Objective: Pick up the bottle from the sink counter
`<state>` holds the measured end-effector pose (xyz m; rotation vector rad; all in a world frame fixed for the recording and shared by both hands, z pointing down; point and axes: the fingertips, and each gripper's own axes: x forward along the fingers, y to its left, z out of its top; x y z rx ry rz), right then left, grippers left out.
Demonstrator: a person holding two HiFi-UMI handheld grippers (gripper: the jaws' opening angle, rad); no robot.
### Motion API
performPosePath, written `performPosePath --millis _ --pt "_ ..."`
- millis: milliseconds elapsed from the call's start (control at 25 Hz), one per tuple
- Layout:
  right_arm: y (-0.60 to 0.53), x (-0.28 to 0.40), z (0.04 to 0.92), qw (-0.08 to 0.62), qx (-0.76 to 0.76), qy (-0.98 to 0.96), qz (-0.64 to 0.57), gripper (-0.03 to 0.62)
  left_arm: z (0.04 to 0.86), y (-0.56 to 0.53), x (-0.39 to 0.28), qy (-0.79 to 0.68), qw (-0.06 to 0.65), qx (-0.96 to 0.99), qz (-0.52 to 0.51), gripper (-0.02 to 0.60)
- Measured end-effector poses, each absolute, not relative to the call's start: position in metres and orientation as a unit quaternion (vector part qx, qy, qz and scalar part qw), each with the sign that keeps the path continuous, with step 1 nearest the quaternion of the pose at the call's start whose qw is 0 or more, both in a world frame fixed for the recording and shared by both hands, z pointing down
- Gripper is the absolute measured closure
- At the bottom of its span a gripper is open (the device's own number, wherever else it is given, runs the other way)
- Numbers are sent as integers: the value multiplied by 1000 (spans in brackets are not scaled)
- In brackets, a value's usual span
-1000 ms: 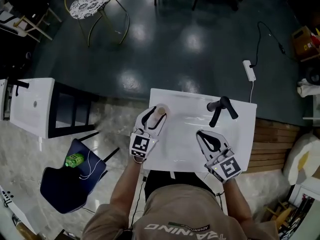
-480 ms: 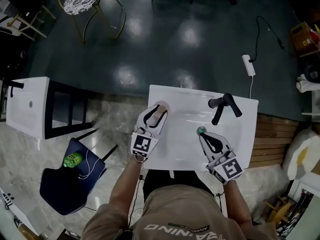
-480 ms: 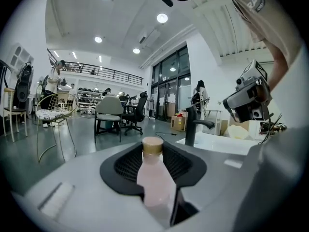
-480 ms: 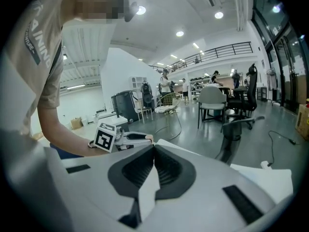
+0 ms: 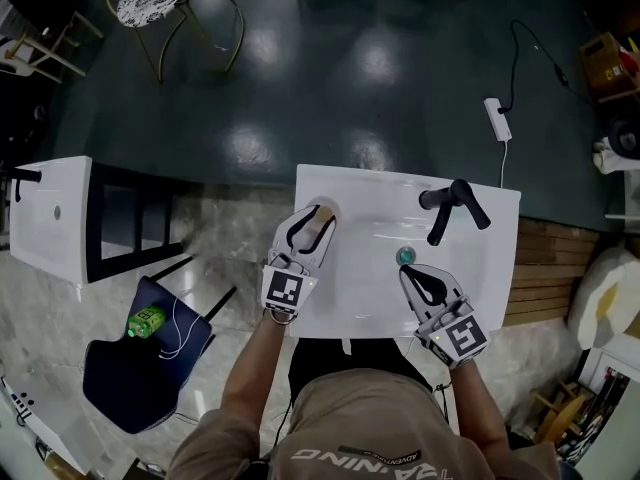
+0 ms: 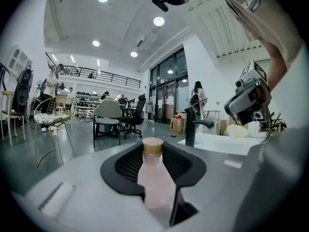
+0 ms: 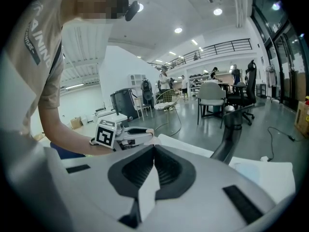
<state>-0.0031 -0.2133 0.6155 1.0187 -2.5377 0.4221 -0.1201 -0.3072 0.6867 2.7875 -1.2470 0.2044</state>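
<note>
**Grasp step: left claw closing on the bottle.**
Bottle stands upright between the pads at the counter's left edge. Right claw is closed and empty. Next move, in my judgement: firm grip, straight lift.

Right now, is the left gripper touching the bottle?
Touching. In the left gripper view the bottle stands between the left gripper's closing jaws, with both pads against its sides and no gap showing.
</note>
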Motion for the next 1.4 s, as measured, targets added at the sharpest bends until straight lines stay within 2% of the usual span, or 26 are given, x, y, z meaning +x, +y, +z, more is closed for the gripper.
performPosePath --millis 520,760,960,1400 --pt "-225 1 613 173 358 -906 145 583 668 -310 -111 -403 41 912 60 454" --pt "-236 16 599 159 368 -905 144 583 637 -316 -102 -419 72 904 51 454" --pt "-252 29 579 133 383 -903 142 583 610 -325 -98 -421 41 905 51 454" --pt "-266 64 524 72 396 -910 97 583 554 -325 -83 -424 31 902 68 454"
